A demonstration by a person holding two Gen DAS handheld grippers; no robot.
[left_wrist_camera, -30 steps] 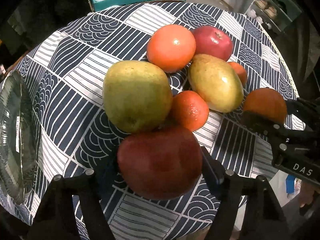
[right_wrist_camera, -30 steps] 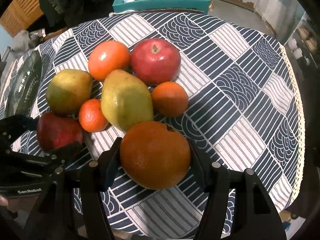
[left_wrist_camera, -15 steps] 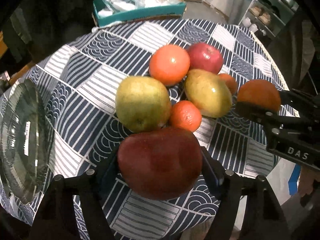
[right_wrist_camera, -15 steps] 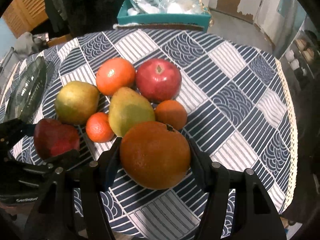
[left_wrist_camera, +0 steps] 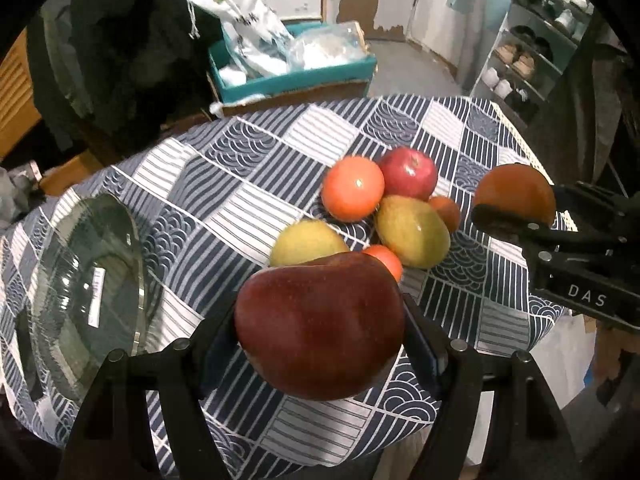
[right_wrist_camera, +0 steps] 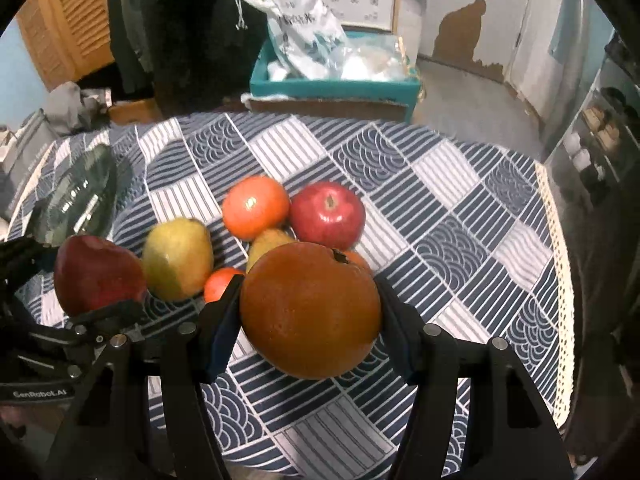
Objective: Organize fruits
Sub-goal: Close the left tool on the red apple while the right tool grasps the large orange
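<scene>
My left gripper (left_wrist_camera: 320, 328) is shut on a dark red apple (left_wrist_camera: 320, 324) and holds it above the table's near edge. My right gripper (right_wrist_camera: 310, 312) is shut on a large orange (right_wrist_camera: 310, 308), also held above the table; it shows in the left wrist view (left_wrist_camera: 514, 194). On the patterned cloth lie a bright red apple (right_wrist_camera: 327, 215), an orange (right_wrist_camera: 255, 207), a yellow-green pear (right_wrist_camera: 178, 258), a second pear (left_wrist_camera: 412, 232) and two small tangerines (left_wrist_camera: 382, 258). A glass bowl (left_wrist_camera: 84, 292) sits at the left.
The round table (right_wrist_camera: 460, 208) has a blue and white cloth with a lace rim. Behind it stands a teal box (right_wrist_camera: 332, 88) with plastic bags. A shoe rack (left_wrist_camera: 532, 52) is at the far right.
Both grippers have lifted and pulled back with their fruit. The pile on the table looks smaller and farther, and more of the room behind shows.
</scene>
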